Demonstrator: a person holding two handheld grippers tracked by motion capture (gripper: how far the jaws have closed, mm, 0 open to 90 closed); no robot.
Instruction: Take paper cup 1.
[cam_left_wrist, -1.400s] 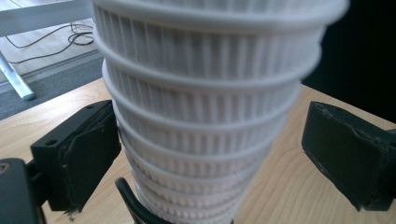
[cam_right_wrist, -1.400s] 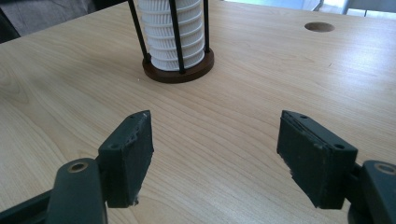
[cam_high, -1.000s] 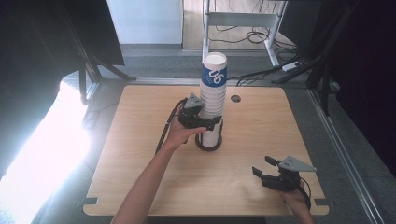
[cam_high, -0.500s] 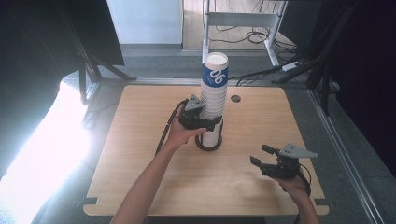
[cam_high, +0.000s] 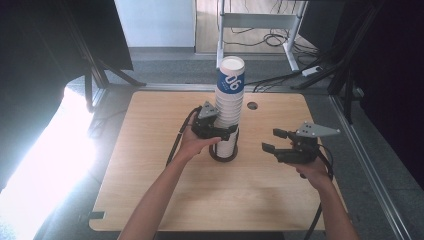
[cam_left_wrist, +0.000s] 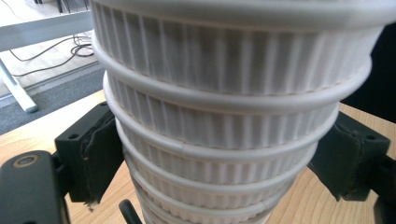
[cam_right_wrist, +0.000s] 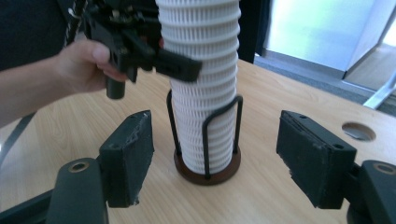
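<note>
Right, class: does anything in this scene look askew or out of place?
The cup stack towers well above its wire holder, and in the left gripper view its rims sit unevenly, as if nested slightly crooked. The top cup is blue-printed, unlike the white ribbed ones.

L claw (cam_high: 220, 131) clamped – R claw (cam_high: 272, 141) open.

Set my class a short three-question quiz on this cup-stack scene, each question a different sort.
1. True or false: the stack of cups stands in a wire holder.
2. Which hand-held gripper has the stack between its jaws?
3. The top cup has a band that is: A red, B blue, C green.
Key: 1 true. 2 the left hand-held gripper, whose jaws have just been closing, pads on the stack. 3 B.
</note>
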